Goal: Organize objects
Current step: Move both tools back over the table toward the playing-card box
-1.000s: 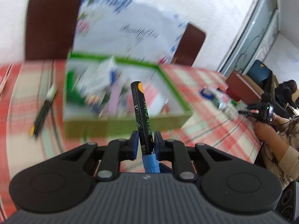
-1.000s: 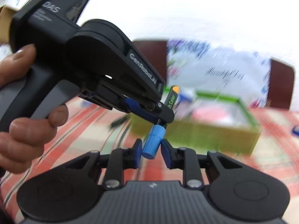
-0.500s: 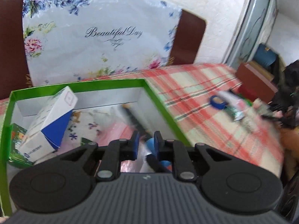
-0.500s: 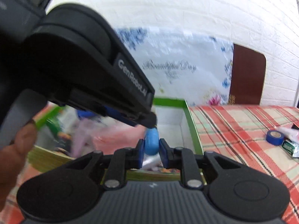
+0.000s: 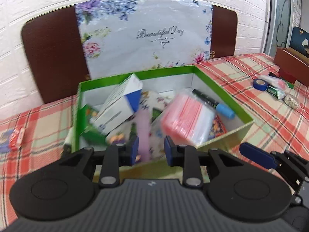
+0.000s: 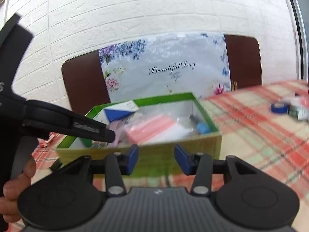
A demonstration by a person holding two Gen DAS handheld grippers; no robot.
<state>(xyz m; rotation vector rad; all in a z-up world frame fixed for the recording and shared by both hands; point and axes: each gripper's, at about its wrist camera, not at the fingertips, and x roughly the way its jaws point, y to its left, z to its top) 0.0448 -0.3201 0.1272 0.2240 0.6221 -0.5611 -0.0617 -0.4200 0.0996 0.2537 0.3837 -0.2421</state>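
Note:
The black marker with a blue cap point(image 5: 214, 103) lies inside the green box point(image 5: 208, 78), along its right wall, partly on a pink packet point(image 5: 188, 118). In the right wrist view the marker point(image 6: 199, 125) shows in the box's point(image 6: 154, 156) near right corner. My left gripper point(image 5: 150, 150) hangs over the box's near edge, jaws opening, nothing between them. My right gripper point(image 6: 156, 159) is in front of the box's near wall, jaws opening and empty. One of its blue fingers point(image 5: 256, 157) shows at the lower right of the left wrist view.
The box also holds a white and blue carton point(image 5: 120, 104) and printed packets. A floral lid point(image 5: 146, 36) leans on brown chairs point(image 5: 52, 60) behind it. A blue tape roll point(image 5: 260, 84) and small items lie at the right on the plaid cloth; a red wrapper point(image 5: 16, 139) lies left.
Both grippers held the marker, the left on its body and the right on its blue cap. They carried it over the box and let go; it now lies inside, and both jaws stand apart.

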